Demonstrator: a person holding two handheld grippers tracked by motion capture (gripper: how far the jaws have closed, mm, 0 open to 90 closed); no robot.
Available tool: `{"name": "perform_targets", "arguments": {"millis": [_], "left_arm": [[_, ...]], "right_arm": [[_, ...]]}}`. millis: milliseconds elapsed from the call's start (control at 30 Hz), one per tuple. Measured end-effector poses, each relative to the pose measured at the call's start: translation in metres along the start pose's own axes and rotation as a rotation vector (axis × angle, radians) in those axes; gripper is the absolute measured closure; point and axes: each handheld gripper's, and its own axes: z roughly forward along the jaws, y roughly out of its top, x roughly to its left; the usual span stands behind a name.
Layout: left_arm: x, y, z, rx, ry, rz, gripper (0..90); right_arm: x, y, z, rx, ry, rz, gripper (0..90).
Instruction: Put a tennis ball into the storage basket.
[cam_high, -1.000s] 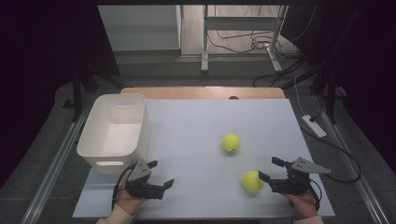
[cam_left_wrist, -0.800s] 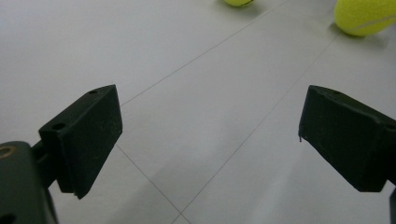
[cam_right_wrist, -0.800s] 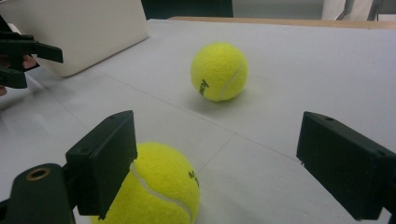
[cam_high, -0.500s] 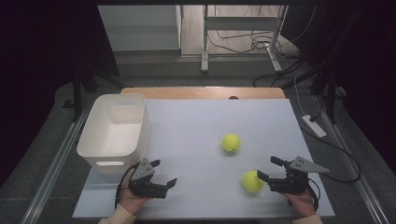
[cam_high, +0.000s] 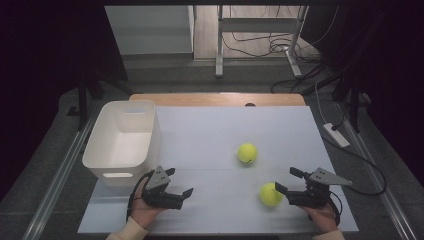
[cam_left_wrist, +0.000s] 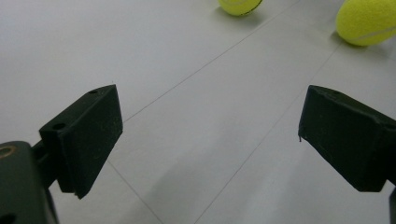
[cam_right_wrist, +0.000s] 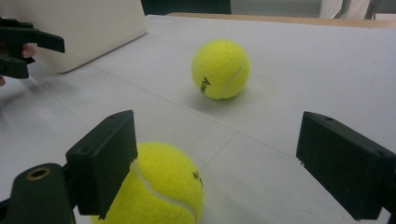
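Item: near tennis ball, yellow felt, resting on the white table sheet. Position: toward the person from the far tennis ball and a little to its right, well apart from the white bin, which stands beyond the far ball to the left.

Right gripper: jaws spread wide, empty; in the right gripper view the near ball sits against the left jaw, off-centre in the gap.

Left gripper: jaws wide apart, holding nothing, near the bin's front corner.

Risk: closing from this offset would likely have one jaw strike first and push the ball away, perhaps rolling it toward the far ball.

Orientation: a sphere, no long axis, no facing; its seam curves across the upper face.
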Motion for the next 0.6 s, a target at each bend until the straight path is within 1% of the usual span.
{"name": "perform_targets", "arguments": {"millis": [300,433,600], "left_arm": [[-0.002,0.01,0.009,0.017,-0.021,0.01,7.2],[-0.002,0.013,0.013,0.027,-0.029,0.005,7.2],[-0.002,0.016,0.017,0.034,-0.036,0.001,7.2]], "right_arm": [[0.002,0.001,-0.002,-0.004,0.002,-0.002,12.2],[0.002,0.001,-0.002,0.001,0.002,-0.005,12.2],[0.002,0.001,-0.003,-0.01,0.007,-0.004,12.2]]}}
